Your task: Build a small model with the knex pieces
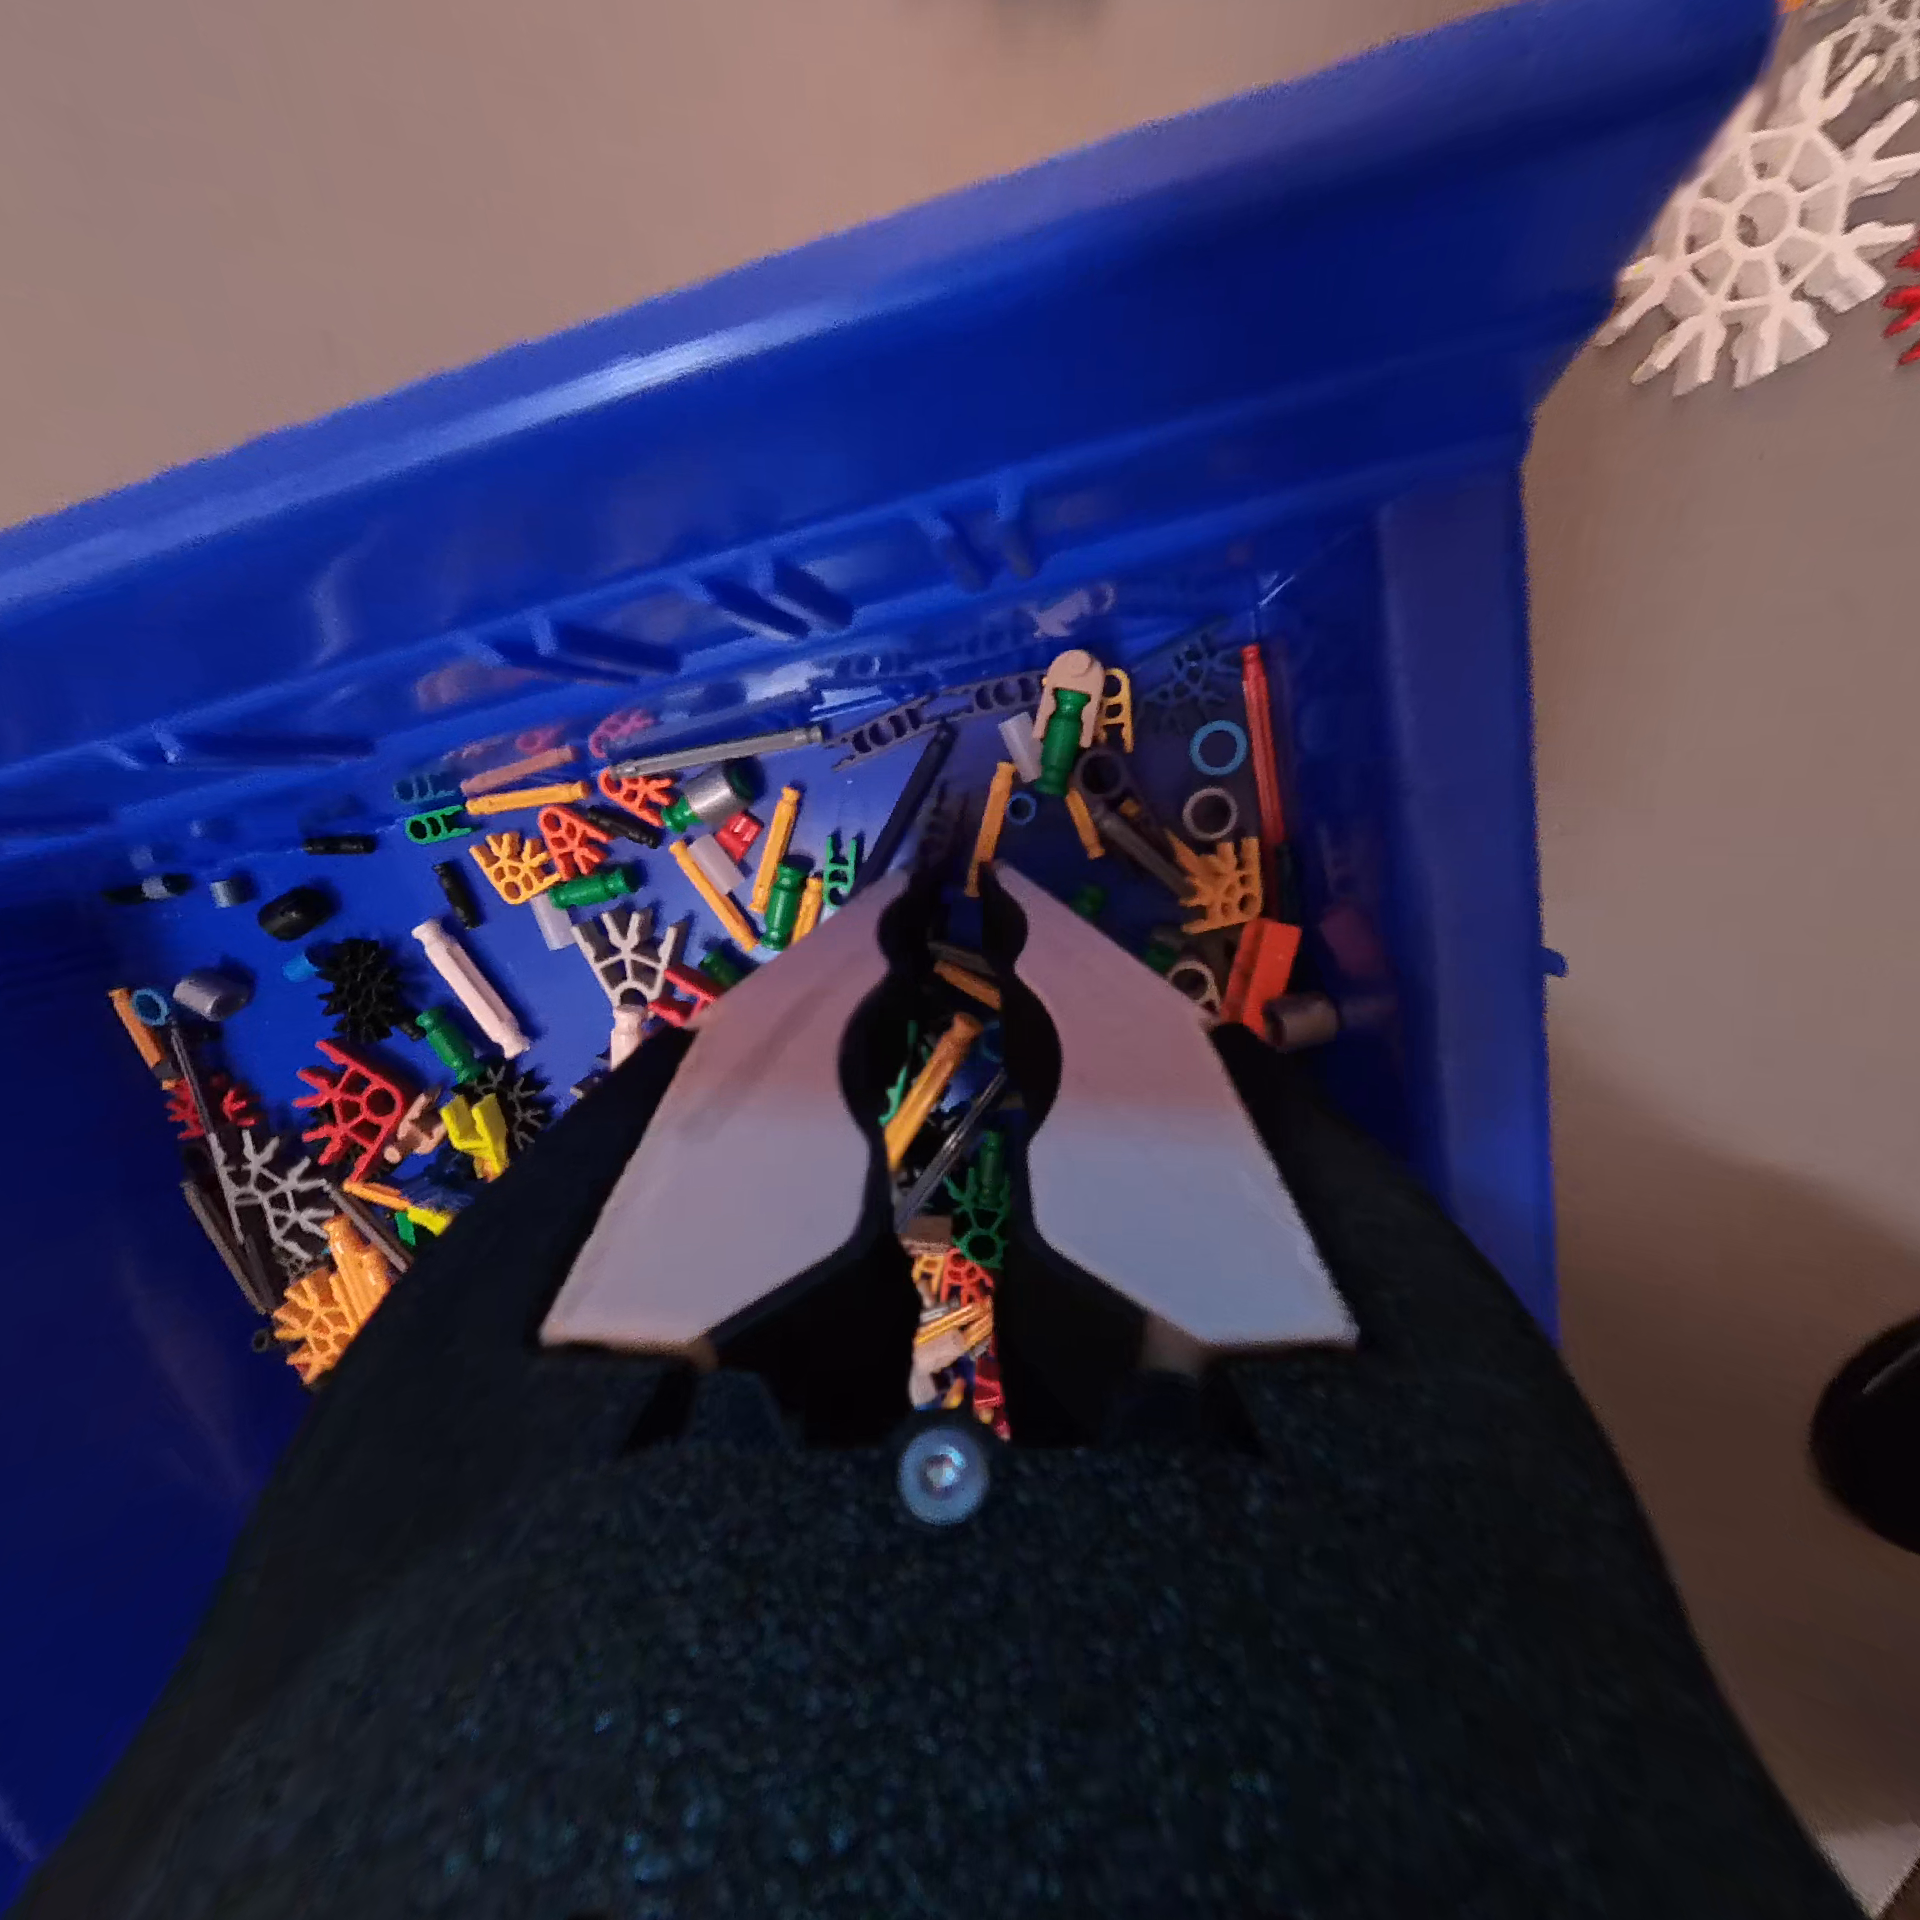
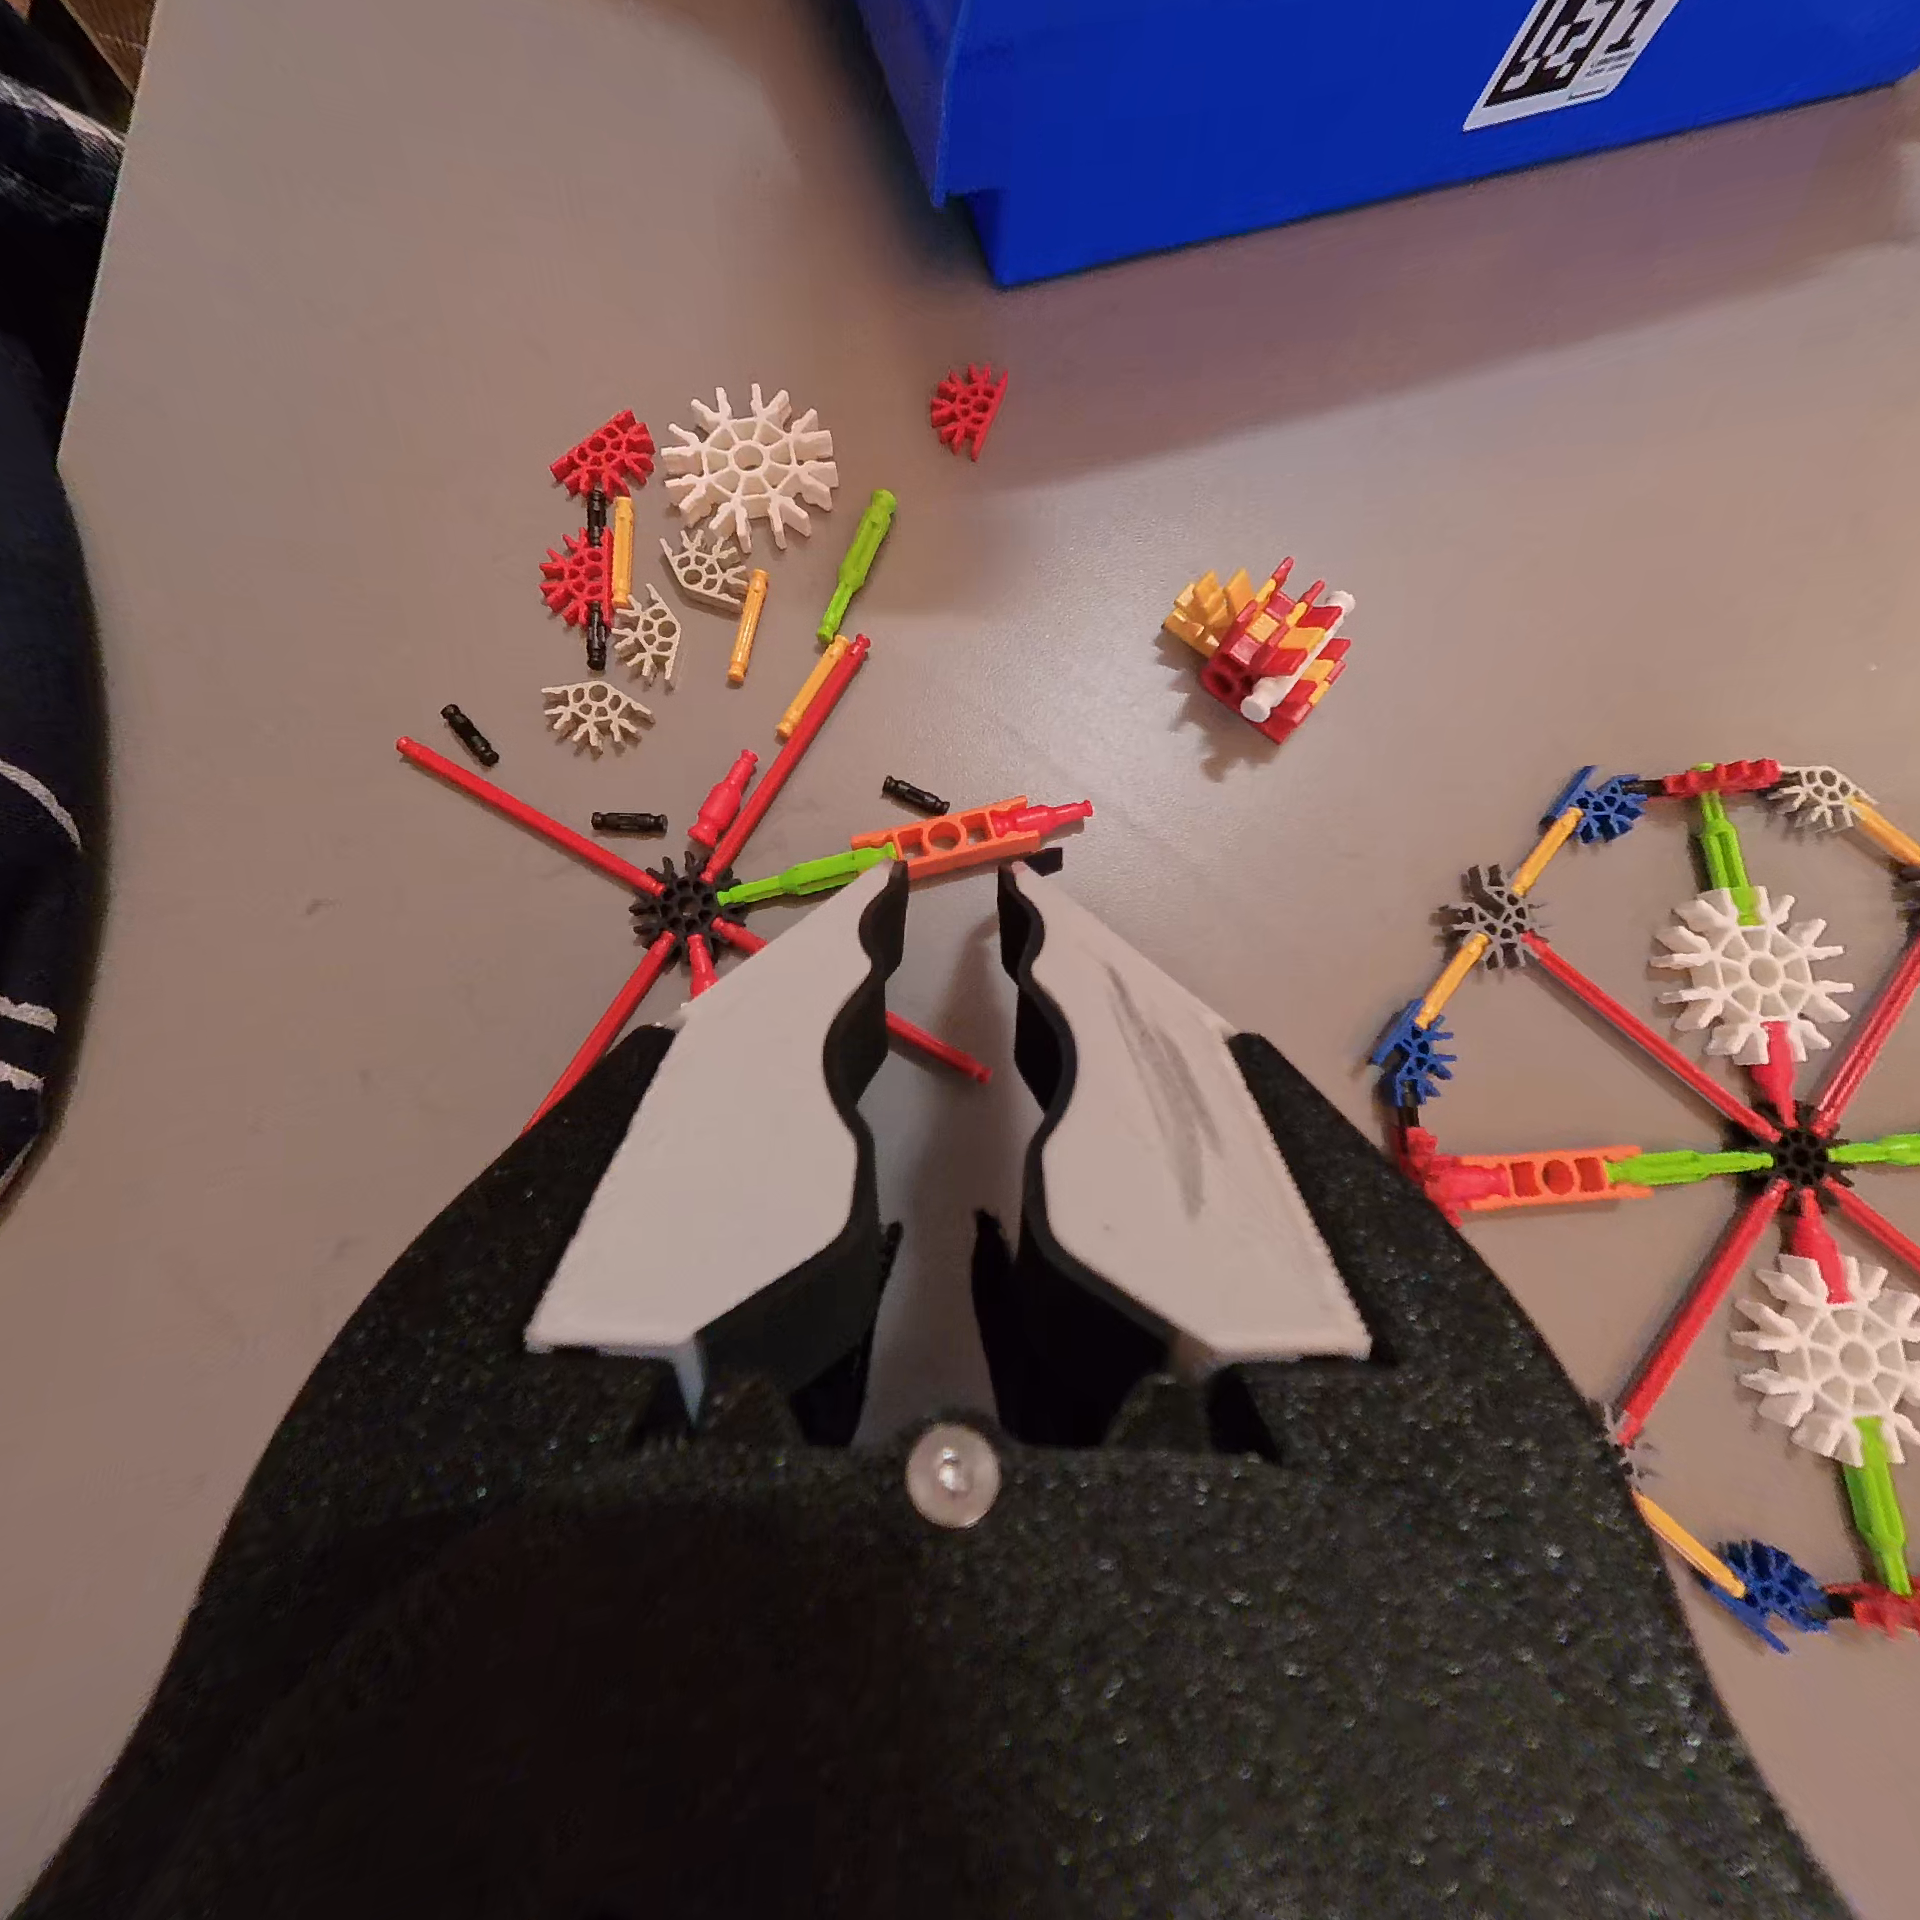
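Left wrist view: left gripper (image 1: 951, 894) poised above an open blue plastic bin (image 1: 935, 416), pointed down into it, jaws parted by a narrow slot and gripping nothing. Scattered across the bin floor, a jumble of small construction-toy pieces: yellow rods, green rods, red, orange and grey connectors, black spiked hubs. Glimpsed through the slot between the fingers, a yellow rod (image 1: 930, 1081) and a green connector (image 1: 982, 1216), both lying loose below, neither touched. Outside the bin, at upper right on the grey table (image 1: 1714, 831), a white snowflake connector (image 1: 1756, 229); at the lower right edge, a dark round shape (image 1: 1870, 1434), too blurred to name. Right wrist view: right gripper (image 2: 953, 883) low over the same table, released, jaws apart and empty, tips just short of an orange connector (image 2: 940, 836). Joined to that connector, a short red rod (image 2: 1044, 816) on one end and a lime-green rod (image 2: 805, 878) on the other, the latter running to a black hub (image 2: 686, 904) with long red rods fanning out, one passing under the fingers. Beyond, a loose spread of red and tan connectors, yellow and black rods, and a large white snowflake connector (image 2: 750, 465). To the right, a small red-and-yellow stacked cluster (image 2: 1262, 649), well apart; farther right, a finished spoked wheel assembly (image 2: 1766, 1143), partly cut off. At top, the bin's outer wall (image 2: 1247, 135) bearing a black-and-white sticker (image 2: 1569, 52). At far left, dark striped fabric (image 2: 42, 727).
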A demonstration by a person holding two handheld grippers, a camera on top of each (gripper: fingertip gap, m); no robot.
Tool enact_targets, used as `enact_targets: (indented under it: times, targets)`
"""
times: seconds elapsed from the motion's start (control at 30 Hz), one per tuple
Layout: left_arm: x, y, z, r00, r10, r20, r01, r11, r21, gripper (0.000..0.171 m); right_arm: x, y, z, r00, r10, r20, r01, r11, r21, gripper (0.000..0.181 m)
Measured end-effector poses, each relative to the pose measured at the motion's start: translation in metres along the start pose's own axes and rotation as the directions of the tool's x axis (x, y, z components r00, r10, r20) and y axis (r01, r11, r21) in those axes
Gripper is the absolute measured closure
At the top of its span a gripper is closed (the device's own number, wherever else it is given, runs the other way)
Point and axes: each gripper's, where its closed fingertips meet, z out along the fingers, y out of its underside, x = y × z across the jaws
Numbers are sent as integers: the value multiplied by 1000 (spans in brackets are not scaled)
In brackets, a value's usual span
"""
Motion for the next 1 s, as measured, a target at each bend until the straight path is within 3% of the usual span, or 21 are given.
enact_targets:
  times: [0.13, 0.8, 1.0]
  targets:
    - [-2, 1, 0, 1000, 0, 23, 0, 1000, 1, 150, 0, -1, -1, 1000, 0, -2, 0, 1000, 4, 165]
    - [6, -3, 2, 999, 36, -3, -36, 999, 6, 169, 0, -1, -1, 1000, -5, -6, 5, 1000, 2, 165]
    - [-8, -19, -51, 992, -8, 126, -3, 996, 88, 169, 1, -3, -2, 1000, -8, -13, 8, 1000, 5, 165]
